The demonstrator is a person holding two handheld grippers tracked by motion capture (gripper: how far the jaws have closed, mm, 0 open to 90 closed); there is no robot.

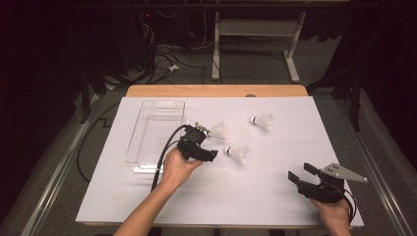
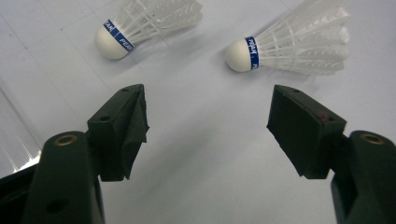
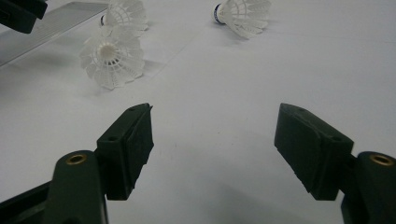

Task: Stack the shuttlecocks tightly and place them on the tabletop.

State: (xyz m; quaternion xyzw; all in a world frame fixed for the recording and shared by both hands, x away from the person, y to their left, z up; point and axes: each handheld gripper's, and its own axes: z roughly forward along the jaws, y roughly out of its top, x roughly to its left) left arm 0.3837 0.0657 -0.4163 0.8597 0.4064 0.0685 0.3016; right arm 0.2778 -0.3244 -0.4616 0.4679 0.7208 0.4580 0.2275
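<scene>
Three white shuttlecocks lie on the white board. One shuttlecock [image 1: 218, 130] [image 2: 140, 23] [image 3: 123, 14] rests just past my left gripper [image 1: 209, 142] [image 2: 208, 130], which is open and empty. A second shuttlecock [image 1: 238, 153] [image 2: 289, 46] [image 3: 112, 58] lies to its right, cork toward that gripper. The third shuttlecock [image 1: 262, 121] [image 3: 243, 14] sits farther back on the right. My right gripper [image 1: 301, 172] [image 3: 215, 140] hovers open near the board's front right corner, well away from all of them. Nothing sits between either pair of jaws.
A clear plastic tray [image 1: 156, 130] [image 3: 46, 28] [image 2: 14, 140] lies on the left part of the white board [image 1: 275, 196], beside the left hand. A wooden table edge [image 1: 216, 91] runs along the back, with cables and a desk frame on the floor beyond.
</scene>
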